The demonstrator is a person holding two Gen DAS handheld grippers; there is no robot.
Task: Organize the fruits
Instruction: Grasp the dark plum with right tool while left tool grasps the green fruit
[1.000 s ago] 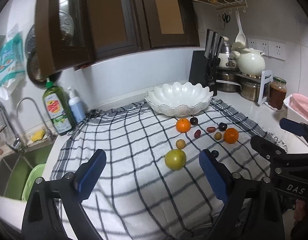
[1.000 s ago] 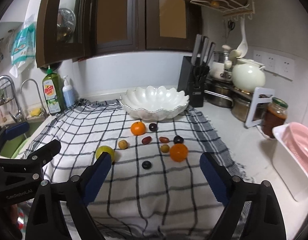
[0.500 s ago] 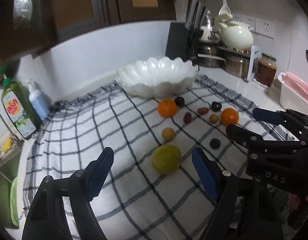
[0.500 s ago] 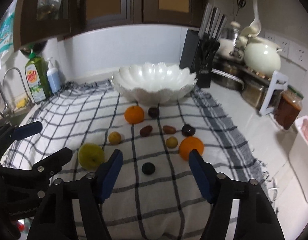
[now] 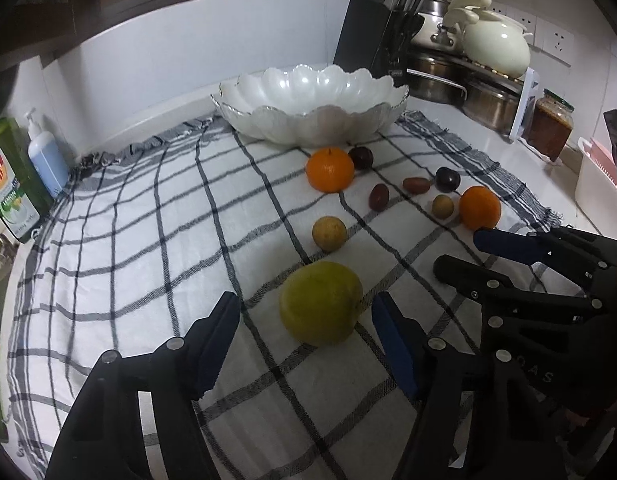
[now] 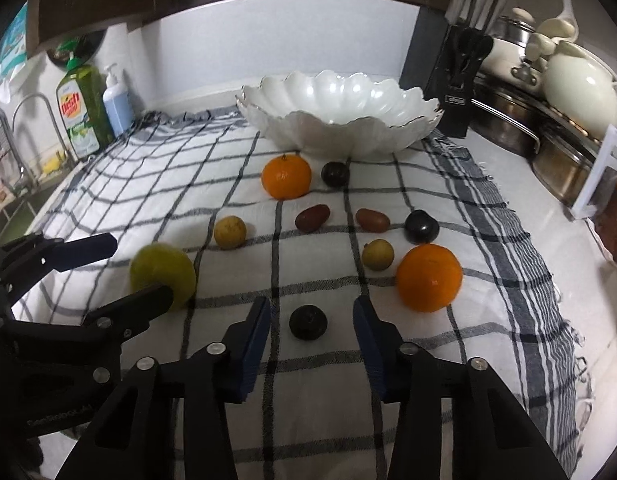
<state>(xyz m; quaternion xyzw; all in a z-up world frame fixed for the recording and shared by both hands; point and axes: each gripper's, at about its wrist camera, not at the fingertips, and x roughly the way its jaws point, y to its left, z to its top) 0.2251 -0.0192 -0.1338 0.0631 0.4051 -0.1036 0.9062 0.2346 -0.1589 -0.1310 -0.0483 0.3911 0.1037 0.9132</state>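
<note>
Both claws are spread and empty. The left claw already straddles the big yellow-green fruit on the desk's checked cloth, fruit dead ahead. The right claw brackets the small dark fruit. The white bowl sits far behind.
</note>
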